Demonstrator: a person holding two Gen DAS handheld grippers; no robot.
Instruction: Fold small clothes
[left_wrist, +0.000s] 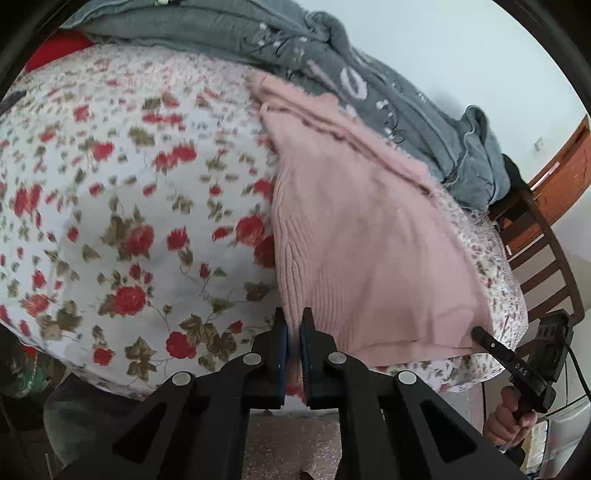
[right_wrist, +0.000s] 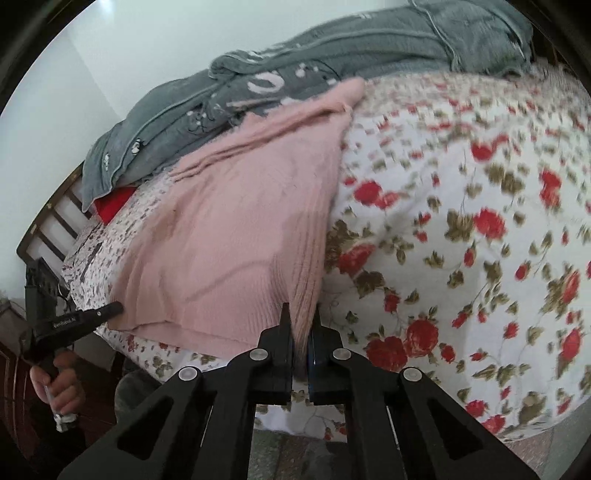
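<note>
The pink knit sweater (left_wrist: 365, 236) is spread on the floral bedspread (left_wrist: 129, 206), its long axis running from the near bed edge toward the grey garment (left_wrist: 332, 62). Its near hem is pinched at one corner by the left gripper (left_wrist: 293, 325) and at the other by the right gripper (right_wrist: 300, 321), each with jaws clamped on the knit.

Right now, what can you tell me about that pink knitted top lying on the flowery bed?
The pink ribbed knit sweater looks soft and fuzzy, with a ribbed band along its near hem. It lies mostly flat on the white bedspread printed with red roses, its far end against a rumpled grey garment. The left tongs are shut on one near hem corner, and the right tongs are shut on the other, so both near corners are pinched. It looks partly folded, but that is unclear.
</note>
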